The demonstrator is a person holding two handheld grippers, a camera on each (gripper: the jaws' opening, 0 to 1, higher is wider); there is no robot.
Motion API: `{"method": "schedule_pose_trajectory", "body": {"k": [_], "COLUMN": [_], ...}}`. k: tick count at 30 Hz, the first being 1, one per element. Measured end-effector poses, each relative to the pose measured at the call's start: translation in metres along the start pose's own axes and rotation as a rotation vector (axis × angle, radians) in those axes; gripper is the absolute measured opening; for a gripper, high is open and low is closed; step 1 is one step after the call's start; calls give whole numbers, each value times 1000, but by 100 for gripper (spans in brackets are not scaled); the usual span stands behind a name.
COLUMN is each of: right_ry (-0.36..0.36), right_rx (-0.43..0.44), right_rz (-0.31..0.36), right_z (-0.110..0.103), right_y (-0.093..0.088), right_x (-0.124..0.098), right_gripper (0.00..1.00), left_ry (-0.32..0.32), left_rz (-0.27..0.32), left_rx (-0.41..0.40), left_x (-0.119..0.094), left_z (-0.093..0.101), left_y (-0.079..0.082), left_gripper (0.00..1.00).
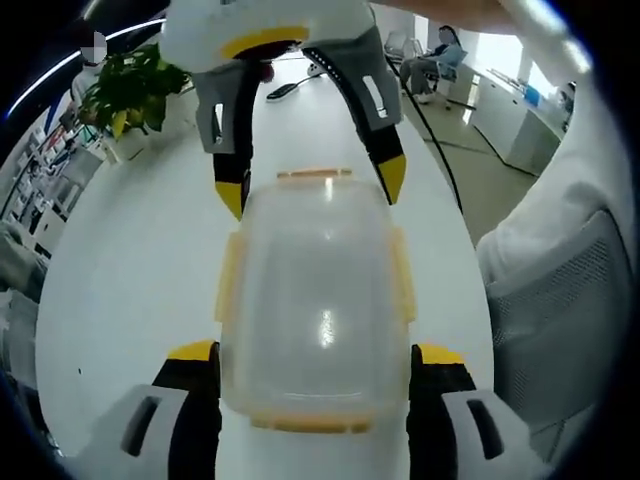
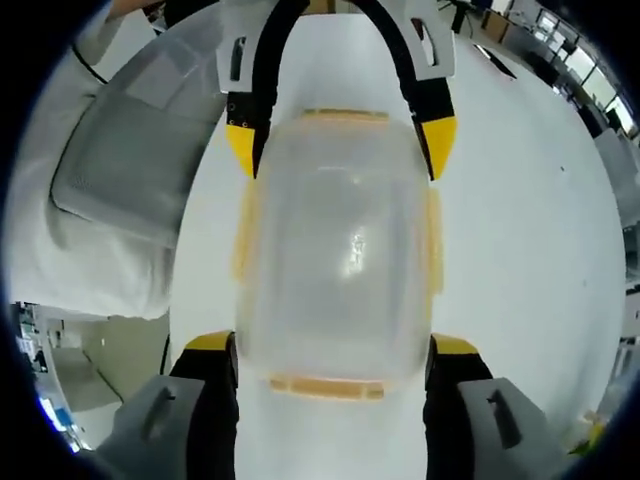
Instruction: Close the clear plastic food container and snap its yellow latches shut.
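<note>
A clear plastic food container (image 1: 315, 300) (image 2: 335, 250) lies on the white table (image 1: 130, 280) with its lid on top. Yellow latches (image 1: 228, 280) (image 2: 432, 240) sit on all four sides; I cannot tell whether they are snapped. My left gripper (image 1: 317, 352) (image 2: 340, 140) is open, its yellow-tipped jaws straddling one end of the container. My right gripper (image 2: 332, 346) (image 1: 311, 185) is open too and straddles the opposite end, facing the left one. Whether any jaw touches the container walls is unclear.
A potted green plant (image 1: 125, 90) stands at the table's far left, and a dark slim object (image 1: 282, 90) lies farther along the table. A person in white clothing (image 1: 560, 280) (image 2: 130, 180) is beside the table edge. Office desks and chairs (image 1: 440, 60) lie beyond.
</note>
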State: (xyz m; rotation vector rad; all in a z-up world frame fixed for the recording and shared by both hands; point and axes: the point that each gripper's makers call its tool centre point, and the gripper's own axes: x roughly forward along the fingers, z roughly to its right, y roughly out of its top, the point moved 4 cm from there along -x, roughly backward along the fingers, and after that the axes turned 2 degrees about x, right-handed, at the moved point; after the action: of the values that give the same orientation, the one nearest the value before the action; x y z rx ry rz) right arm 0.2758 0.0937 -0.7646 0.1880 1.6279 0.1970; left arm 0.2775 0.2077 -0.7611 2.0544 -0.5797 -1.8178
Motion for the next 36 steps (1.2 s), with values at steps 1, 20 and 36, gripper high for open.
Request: {"method": "schedule_pose_trajectory", "body": {"k": [1,20,36], "right_ry": [-1,-24,-35], "right_rx": [2,15,7], "right_rz": [5,52,42], "right_z": [-1,-14,-25], "right_y": [0,75,155], "right_x": [0,20,42], "right_gripper": [73,73,73], "left_ry": [-2,-11,-7], "left_rz": [7,25,27], "left_rx": [2,16,11], "left_x": [0,-40,-82], "left_z": [0,12,25], "left_y": [-1,-67,-134], "left_gripper": [73,73,73]}}
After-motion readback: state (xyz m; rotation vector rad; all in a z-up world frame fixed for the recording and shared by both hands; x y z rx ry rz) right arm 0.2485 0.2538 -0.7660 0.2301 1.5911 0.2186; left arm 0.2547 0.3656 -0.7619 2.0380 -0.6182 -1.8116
